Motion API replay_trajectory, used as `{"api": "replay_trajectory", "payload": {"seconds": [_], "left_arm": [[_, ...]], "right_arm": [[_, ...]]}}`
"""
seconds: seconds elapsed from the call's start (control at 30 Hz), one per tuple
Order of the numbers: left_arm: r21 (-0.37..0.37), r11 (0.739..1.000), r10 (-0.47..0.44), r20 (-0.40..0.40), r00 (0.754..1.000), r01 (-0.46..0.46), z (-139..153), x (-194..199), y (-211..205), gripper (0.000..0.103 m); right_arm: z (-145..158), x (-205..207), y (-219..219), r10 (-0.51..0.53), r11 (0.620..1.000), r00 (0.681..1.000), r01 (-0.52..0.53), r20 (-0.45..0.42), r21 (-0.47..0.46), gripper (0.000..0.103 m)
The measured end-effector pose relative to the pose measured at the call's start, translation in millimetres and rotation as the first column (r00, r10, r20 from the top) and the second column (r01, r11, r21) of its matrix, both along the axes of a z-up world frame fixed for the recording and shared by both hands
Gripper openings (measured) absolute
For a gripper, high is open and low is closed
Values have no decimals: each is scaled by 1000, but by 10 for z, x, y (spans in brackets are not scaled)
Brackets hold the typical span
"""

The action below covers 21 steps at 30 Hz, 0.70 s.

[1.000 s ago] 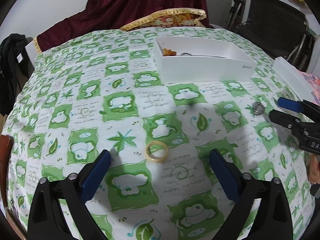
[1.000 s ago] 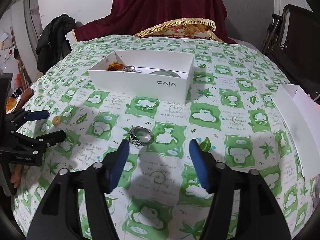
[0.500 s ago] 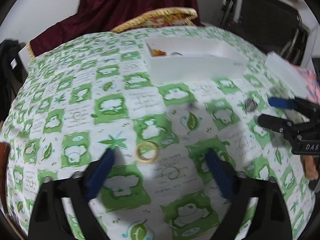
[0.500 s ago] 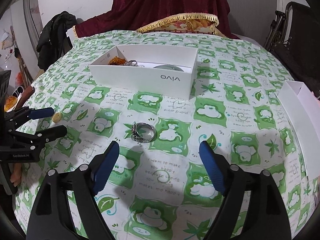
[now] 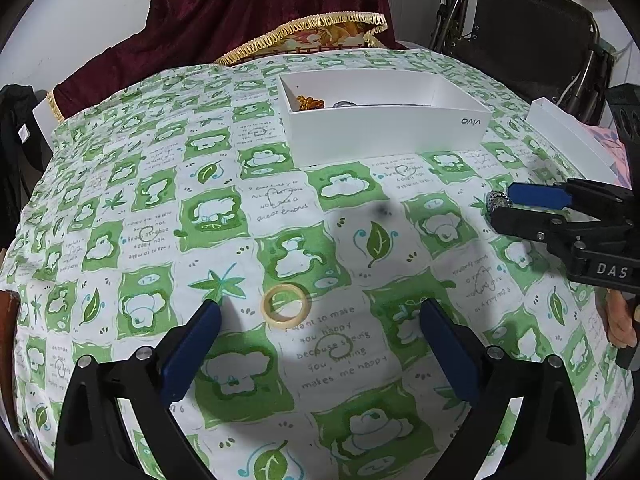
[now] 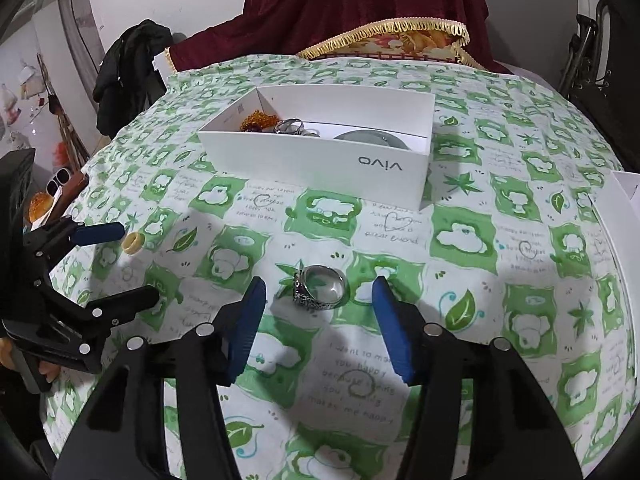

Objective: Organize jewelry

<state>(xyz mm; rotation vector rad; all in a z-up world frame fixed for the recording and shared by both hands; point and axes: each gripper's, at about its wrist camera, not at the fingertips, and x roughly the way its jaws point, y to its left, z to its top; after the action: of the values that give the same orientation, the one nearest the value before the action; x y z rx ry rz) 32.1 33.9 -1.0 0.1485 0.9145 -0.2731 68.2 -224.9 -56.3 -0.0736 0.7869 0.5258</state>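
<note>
Silver ring lies flat on table, between wide right gripper: hard, light, slippery; pinch across band. Cream ring ahead of wide left gripper.

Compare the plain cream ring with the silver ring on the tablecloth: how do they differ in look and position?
The plain cream ring is a smooth, matte band; the ornate silver metal ring is shiny, with patterned sides. The cream ring lies ahead of the open left claw; the silver ring lies ahead of the open right claw. Both rest ungripped on the green-and-white tablecloth, outside the white cardboard box.
</note>
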Motion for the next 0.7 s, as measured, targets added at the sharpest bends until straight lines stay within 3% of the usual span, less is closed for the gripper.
{"api": "replay_trajectory", "payload": {"seconds": [0.07, 0.1, 0.17, 0.4, 0.57, 0.7], "left_arm": [[4, 1000, -8, 4, 1000, 8, 4, -13, -30, 96], [7, 1000, -12, 4, 1000, 12, 6, -16, -45, 96], [4, 1000, -20, 4, 1000, 20, 7, -13, -64, 95], [-3, 994, -113, 3, 994, 113, 10, 50, -313, 92], [-70, 981, -182, 1, 983, 182, 26, 82, -423, 91], [-94, 987, -126, 39, 991, 129, 87, -3, -286, 90]], "right_arm": [[3, -19, 23, 8, 1000, 1000, -8, 6, -11, 48], [1, -30, 38, 13, 1000, 1000, -13, 9, -20, 33], [-1, -46, 60, 11, 998, 1000, -10, 23, -54, 26], [-8, -18, -114, -58, 996, 998, 60, 31, -67, 26], [-6, -5, -141, -62, 996, 998, 64, 26, -58, 26], [-4, -2, -199, -65, 998, 998, 65, 13, -20, 26]]}}
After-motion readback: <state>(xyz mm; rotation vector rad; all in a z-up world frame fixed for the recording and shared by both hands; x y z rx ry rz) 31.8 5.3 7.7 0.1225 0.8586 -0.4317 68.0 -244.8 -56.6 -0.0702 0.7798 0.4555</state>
